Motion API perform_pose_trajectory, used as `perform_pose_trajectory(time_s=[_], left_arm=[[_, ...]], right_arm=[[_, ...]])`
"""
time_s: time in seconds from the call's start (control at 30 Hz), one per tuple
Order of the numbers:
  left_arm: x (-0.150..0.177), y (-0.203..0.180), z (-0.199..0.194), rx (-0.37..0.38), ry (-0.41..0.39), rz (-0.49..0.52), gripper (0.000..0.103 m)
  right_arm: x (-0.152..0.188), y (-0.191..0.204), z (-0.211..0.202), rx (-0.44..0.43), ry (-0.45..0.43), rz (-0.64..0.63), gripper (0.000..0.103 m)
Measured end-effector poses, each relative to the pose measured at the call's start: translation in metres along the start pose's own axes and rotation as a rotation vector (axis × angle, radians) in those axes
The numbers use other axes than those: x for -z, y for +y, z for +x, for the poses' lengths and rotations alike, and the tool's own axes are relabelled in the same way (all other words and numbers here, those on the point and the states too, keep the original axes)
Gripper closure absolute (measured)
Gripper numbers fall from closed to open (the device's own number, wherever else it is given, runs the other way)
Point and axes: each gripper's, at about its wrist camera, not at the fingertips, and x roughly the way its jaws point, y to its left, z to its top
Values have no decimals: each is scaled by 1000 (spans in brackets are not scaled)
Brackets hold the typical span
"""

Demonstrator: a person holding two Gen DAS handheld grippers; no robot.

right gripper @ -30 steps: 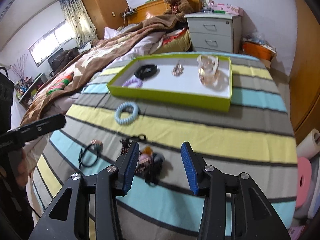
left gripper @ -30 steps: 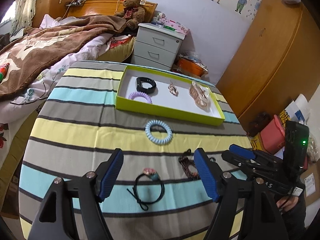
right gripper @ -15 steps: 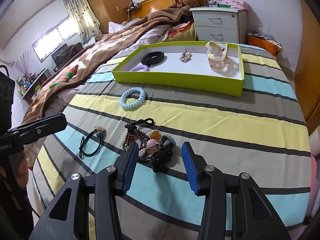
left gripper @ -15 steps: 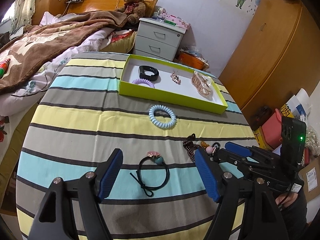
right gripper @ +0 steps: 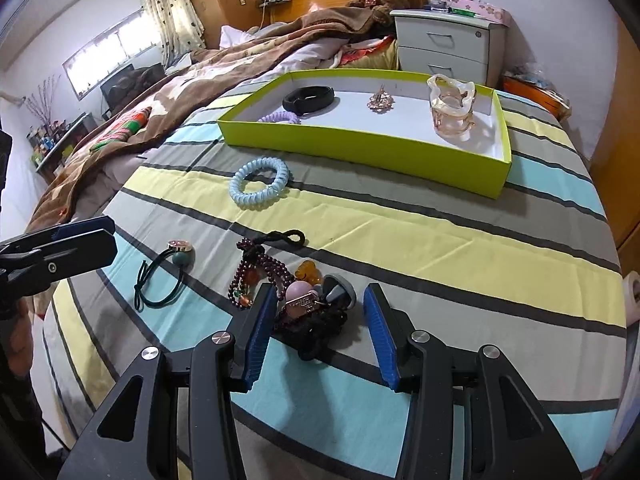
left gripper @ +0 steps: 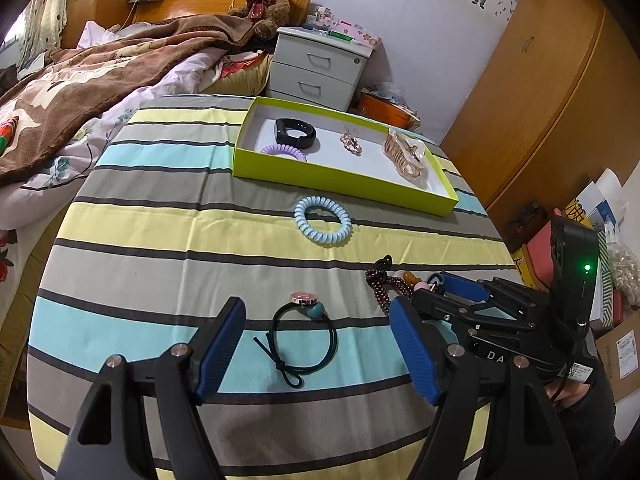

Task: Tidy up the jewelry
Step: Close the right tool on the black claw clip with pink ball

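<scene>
A lime-green tray (left gripper: 340,178) (right gripper: 360,148) holds a black band (left gripper: 295,133), a purple coil tie (left gripper: 284,153), a gold brooch (left gripper: 351,142) and a clear claw clip (right gripper: 452,108). A pale-blue coil tie (left gripper: 323,220) (right gripper: 259,183) lies before it. My left gripper (left gripper: 318,352) is open around a black hair tie with a pink charm (left gripper: 304,330). My right gripper (right gripper: 320,328) is open around a beaded bracelet with charms (right gripper: 304,300).
The striped cloth covers a round table (left gripper: 160,220). A bed with a brown blanket (left gripper: 80,80) lies to the left, a grey nightstand (left gripper: 320,68) behind, a wooden wardrobe (left gripper: 540,100) to the right. Boxes (left gripper: 600,220) stand off the table's right edge.
Both grippers have moved down and forward toward the table. The hair tie now sits between the left fingers, and the bracelet pile between the right fingers. Both stay open.
</scene>
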Motion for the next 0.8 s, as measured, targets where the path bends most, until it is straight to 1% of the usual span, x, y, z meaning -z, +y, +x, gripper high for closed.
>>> perform_pose_trajectory(time_s=[0.17,0.23,0.43,0.5,0.67,0.73,0.8], left_arm=[[-1,-1,1,2,1,-1,27],[-1,-2,2,0,3,1,27],[0,-6,7,-6,17,4,27],[0,-9,9,-7,21,9,27],[-2,-17,16,-5,40,27,27],[-3,-23,22,-18,48,45,27],[-3,-31,30,-48,60,71,27]], right_arm=[[1,-1,0,-1,-3,-3,58],[1,-1,0,18,-5,-17,68],[5,-7,-6,18,-16,-13,68],[7,-9,-9,33,-25,-10,68],[10,-18,-19,36,-47,20,68],[12,-22,-25,35,-58,34,68],[14,-25,-33,32,-73,45,68]])
